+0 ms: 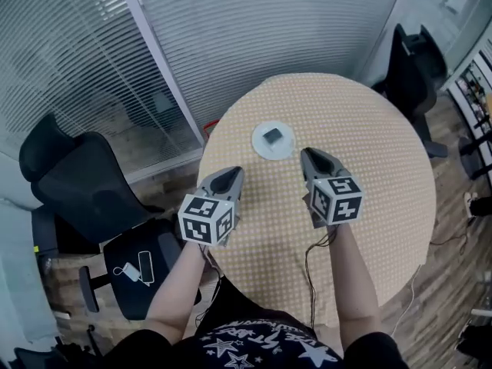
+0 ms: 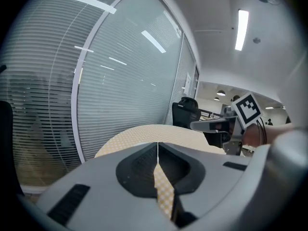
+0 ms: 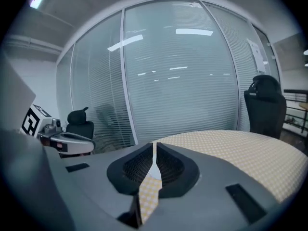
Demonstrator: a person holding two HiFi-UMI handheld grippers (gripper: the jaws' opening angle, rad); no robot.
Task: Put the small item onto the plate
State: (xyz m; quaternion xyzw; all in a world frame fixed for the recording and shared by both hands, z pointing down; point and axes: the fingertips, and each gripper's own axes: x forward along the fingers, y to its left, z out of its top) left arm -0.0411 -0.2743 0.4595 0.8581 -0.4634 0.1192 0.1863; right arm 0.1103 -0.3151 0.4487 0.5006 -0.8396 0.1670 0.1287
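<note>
Head view: small item (image 1: 273, 135) apparently on plate (image 1: 259, 147).

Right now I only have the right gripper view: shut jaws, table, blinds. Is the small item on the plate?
Observer: Yes. In the head view the small dark item lies near the middle of the white plate.
Operator: Other side holding anything?
Observer: No. The left gripper has its jaws together in its own view, with nothing between them.
Operator: Where do both sit against the plate?
Observer: In the head view both are on the person's side of it, the left gripper to its lower left and the right gripper just off its right edge.
</note>
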